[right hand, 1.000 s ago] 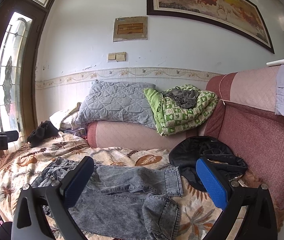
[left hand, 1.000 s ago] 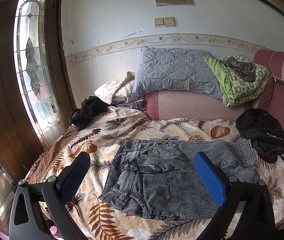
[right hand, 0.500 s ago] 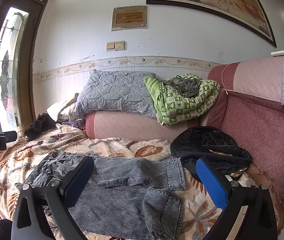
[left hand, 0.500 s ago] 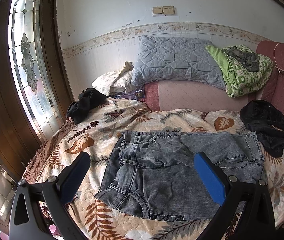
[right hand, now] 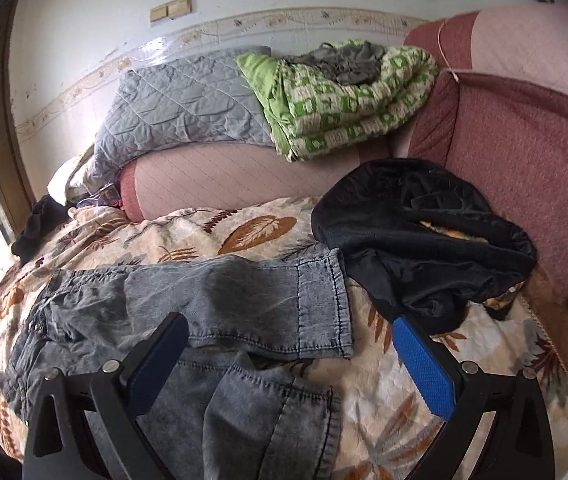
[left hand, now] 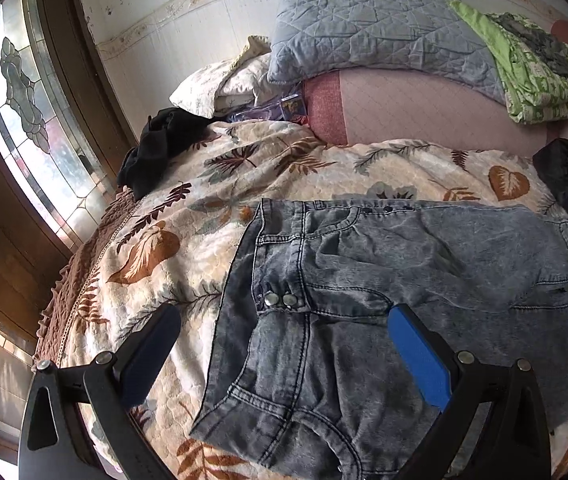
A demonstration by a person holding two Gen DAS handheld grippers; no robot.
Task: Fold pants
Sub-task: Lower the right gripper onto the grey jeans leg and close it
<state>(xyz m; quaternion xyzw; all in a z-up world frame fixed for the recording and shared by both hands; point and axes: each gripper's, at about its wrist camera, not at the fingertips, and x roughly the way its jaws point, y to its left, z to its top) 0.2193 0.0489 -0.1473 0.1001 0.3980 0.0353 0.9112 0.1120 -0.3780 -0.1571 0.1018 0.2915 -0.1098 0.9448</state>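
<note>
Grey washed denim pants (left hand: 384,300) lie flat on the leaf-print bedspread (left hand: 187,240), waistband to the left, legs to the right. My left gripper (left hand: 284,328) is open and empty, low over the waistband and front buttons. In the right wrist view the pants (right hand: 211,300) show their leg ends; the far leg's hem lies flat, the near leg is rumpled under the gripper. My right gripper (right hand: 288,344) is open and empty, just above the leg hems.
A black garment (right hand: 424,240) lies right of the leg hems, touching them. Another black garment (left hand: 159,148) sits at the bed's far left. A grey pillow (left hand: 376,28) and green blanket (right hand: 348,100) rest on the pink bolster behind. A window is at left.
Both grippers have dropped and tilted down toward the pants, which now look much nearer and larger. The pants have not moved. Both stay open.
</note>
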